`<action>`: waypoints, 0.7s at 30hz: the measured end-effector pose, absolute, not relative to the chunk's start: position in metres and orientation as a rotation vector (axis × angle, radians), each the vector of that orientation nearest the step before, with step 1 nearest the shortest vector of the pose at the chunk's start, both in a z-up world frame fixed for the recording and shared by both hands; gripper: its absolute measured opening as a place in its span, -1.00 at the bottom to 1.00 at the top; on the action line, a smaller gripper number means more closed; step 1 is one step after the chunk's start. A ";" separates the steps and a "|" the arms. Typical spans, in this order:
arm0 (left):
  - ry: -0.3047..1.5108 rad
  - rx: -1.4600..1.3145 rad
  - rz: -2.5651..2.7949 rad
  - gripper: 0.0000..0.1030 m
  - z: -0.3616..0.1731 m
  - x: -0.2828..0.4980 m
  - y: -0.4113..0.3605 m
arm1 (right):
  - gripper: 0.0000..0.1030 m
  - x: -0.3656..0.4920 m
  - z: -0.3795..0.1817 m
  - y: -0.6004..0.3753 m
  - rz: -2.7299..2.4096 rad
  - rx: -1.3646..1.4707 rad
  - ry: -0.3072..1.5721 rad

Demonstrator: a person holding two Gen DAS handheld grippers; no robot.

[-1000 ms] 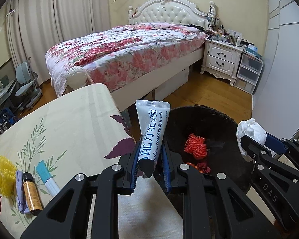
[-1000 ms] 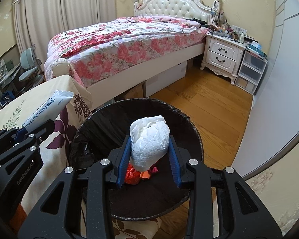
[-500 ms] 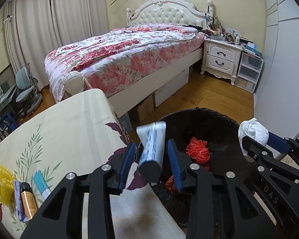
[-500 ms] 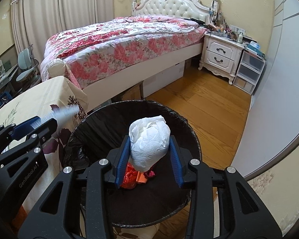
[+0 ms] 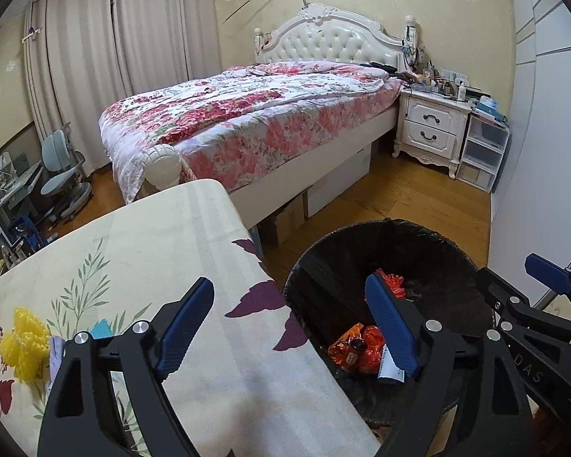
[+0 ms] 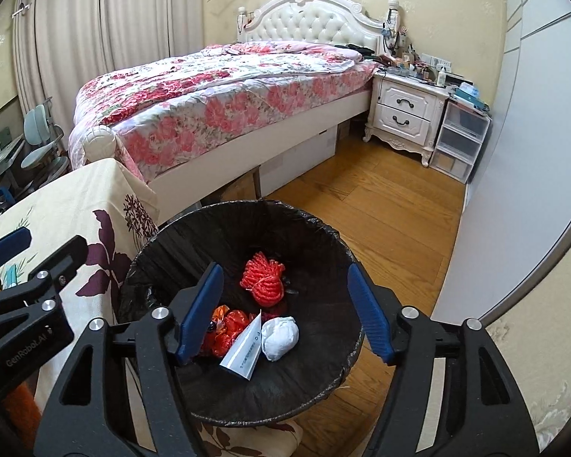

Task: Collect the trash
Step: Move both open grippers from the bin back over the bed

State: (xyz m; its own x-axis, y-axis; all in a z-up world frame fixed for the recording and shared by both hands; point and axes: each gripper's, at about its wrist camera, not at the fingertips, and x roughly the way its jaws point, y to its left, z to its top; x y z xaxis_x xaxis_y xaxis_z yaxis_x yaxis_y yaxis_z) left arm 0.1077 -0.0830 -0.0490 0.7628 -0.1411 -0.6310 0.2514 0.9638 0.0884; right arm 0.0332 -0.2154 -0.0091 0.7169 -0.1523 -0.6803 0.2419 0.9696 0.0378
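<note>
Both grippers hang over the black-lined bin (image 6: 243, 346), jaws opening with nothing between them. The right gripper (image 6: 285, 304) view shows the white paper wad (image 6: 280, 338) and tube (image 6: 245, 354) lying inside the bin; the left gripper (image 5: 289, 323) view hides the wad but shows yellow mesh (image 5: 24, 342) on the table beside the bin.

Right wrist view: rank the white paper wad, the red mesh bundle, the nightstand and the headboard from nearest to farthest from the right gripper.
1. White paper wad: in the bin, just beyond the right gripper.
2. Red mesh bundle: deeper in the bin, toward its far wall.
3. Nightstand: across the floor, on the right.
4. Headboard: against the far wall.
</note>
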 end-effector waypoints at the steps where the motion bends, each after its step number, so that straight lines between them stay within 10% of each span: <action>1: 0.663 0.175 -0.207 0.60 -0.047 0.104 -0.079 | 0.31 0.031 -0.009 -0.214 -0.217 0.127 0.740; 21: 0.684 0.103 0.068 0.62 -0.040 0.064 0.069 | 0.31 0.014 0.001 -0.116 -0.020 0.068 0.745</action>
